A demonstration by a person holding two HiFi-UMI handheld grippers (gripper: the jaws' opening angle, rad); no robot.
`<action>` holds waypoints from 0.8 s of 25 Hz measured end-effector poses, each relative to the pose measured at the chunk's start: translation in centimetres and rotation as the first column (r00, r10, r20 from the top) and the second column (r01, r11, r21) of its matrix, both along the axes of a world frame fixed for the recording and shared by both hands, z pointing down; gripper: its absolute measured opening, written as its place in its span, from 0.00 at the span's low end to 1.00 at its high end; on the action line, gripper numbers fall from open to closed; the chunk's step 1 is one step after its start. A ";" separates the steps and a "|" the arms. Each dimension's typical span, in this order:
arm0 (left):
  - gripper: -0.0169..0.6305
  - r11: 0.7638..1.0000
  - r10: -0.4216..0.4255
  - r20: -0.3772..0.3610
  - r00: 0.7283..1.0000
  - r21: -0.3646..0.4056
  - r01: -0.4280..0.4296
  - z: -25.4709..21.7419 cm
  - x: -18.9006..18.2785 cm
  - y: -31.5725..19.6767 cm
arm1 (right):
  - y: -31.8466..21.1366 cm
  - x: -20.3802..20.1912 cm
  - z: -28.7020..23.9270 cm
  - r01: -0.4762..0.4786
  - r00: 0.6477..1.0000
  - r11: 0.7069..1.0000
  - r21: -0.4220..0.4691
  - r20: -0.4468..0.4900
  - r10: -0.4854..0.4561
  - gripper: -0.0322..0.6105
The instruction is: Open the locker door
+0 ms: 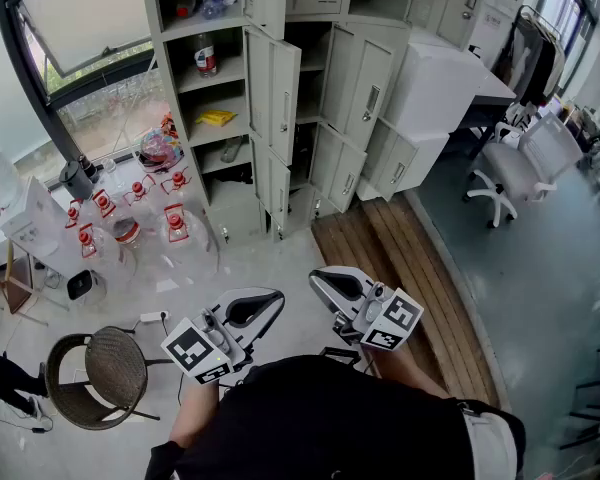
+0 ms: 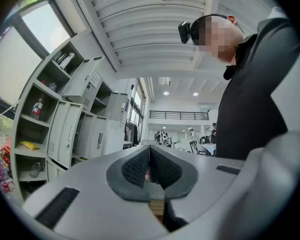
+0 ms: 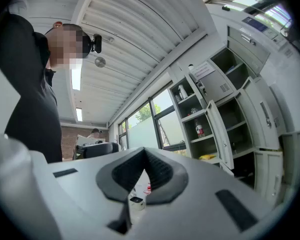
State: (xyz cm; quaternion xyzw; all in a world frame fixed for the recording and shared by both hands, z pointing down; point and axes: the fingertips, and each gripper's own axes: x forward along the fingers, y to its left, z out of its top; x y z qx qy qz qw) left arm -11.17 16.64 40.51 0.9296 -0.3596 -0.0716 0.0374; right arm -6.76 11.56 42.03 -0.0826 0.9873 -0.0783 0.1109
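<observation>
Jaws on both grippers closed, nothing between them: left gripper [image 2: 150,156] pads meet at the tip, right gripper [image 3: 144,158] the same. In the head view, left gripper [image 1: 276,295] and right gripper [image 1: 316,279] are held side by side low in frame, close to the person's torso, tips pointing toward the locker [image 1: 225,193]. Both are well apart from it, touching nothing.

The grey multi-compartment locker stands against the window wall at top centre. Middle-column locker door [image 1: 283,98] hangs open, and the smaller door below it [image 1: 278,186] is open too. The left column shows open shelves with a bottle [image 1: 206,56] and, one shelf lower, a yellow packet [image 1: 216,118]. Doors further right [image 1: 365,93] look ajar; I cannot tell how far.

On the floor left of the locker are red-and-clear containers [image 1: 176,223]. A round wicker chair [image 1: 112,368] is at lower left, a white office chair [image 1: 515,168] at right, and a wooden floor strip [image 1: 410,258] lies ahead of the right gripper.
</observation>
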 end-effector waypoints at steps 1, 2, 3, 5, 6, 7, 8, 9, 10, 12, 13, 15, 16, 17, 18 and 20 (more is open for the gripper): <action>0.05 1.000 0.001 0.000 1.000 0.002 -0.001 -0.1 0.4 -0.3 | -0.3 0.4 0.0 0.000 1.000 1.000 0.000 -0.001 0.000 0.07; 0.05 1.000 0.002 -0.001 1.000 0.004 -0.002 -0.1 0.8 -0.6 | -0.5 0.8 0.0 -0.001 1.000 1.000 0.001 -0.002 0.001 0.07; 0.05 1.000 0.003 -0.001 1.000 0.007 -0.003 -0.1 1.2 -0.9 | -0.8 1.3 0.1 -0.002 1.000 1.000 0.002 -0.003 0.002 0.07; 0.05 1.000 0.005 0.000 1.000 0.011 -0.005 0.1 2.1 -1.2 | -1.1 2.1 0.4 -0.006 1.000 1.000 0.006 -0.004 0.006 0.07; 0.05 1.000 0.007 0.000 1.000 0.011 -0.007 0.2 2.5 -1.3 | -1.2 2.6 0.5 -0.009 1.000 1.000 0.006 -0.004 0.009 0.07; 0.05 1.000 0.009 0.000 1.000 0.009 -0.009 0.4 2.9 -1.3 | -1.2 3.0 0.7 -0.011 1.000 1.000 0.005 -0.004 0.011 0.07; 0.05 1.000 0.010 0.000 1.000 0.006 -0.010 0.6 3.3 -1.4 | -1.3 3.5 0.8 -0.014 1.000 1.000 0.003 -0.004 0.014 0.07; 0.05 1.000 0.012 -0.001 1.000 0.001 -0.012 0.8 3.8 -1.5 | -1.3 4.0 0.9 -0.017 1.000 1.000 0.001 -0.005 0.017 0.07; 0.05 1.000 0.014 -0.002 1.000 -0.006 -0.014 0.9 4.2 -1.7 | -1.3 4.5 1.0 -0.021 1.000 1.000 -0.002 -0.006 0.021 0.07; 0.05 1.000 0.017 -0.004 1.000 -0.021 -0.017 1.3 5.2 -2.0 | -1.3 5.7 1.2 -0.028 1.000 1.000 -0.005 -0.007 0.028 0.07; 0.05 0.999 0.020 -0.005 1.000 -0.028 -0.020 1.5 5.8 -2.1 | -1.2 6.4 1.3 -0.033 0.999 0.999 -0.006 -0.005 0.033 0.07; 0.05 0.999 0.029 -0.004 1.000 -0.042 -0.029 1.8 7.1 -2.5 | -1.2 7.9 1.5 -0.047 0.999 0.999 -0.016 0.009 0.047 0.07; 0.05 0.998 0.034 -0.002 0.999 -0.049 -0.034 2.0 7.8 -2.7 | -1.3 8.8 1.7 -0.055 0.998 0.998 -0.025 0.015 0.055 0.07; 0.05 0.998 0.040 0.000 0.999 -0.056 -0.040 2.2 8.6 -3.0 | -1.4 9.6 1.9 -0.062 0.998 0.997 -0.034 0.020 0.063 0.07; 0.05 0.997 0.046 0.005 0.999 -0.061 -0.046 2.4 9.3 -3.4 | -1.6 10.4 2.2 -0.069 0.997 0.997 -0.043 0.022 0.070 0.07; 0.05 0.996 0.055 0.013 0.998 -0.066 -0.054 2.7 10.5 -4.1 | -1.8 11.8 2.8 -0.079 0.997 0.995 -0.058 0.022 0.080 0.07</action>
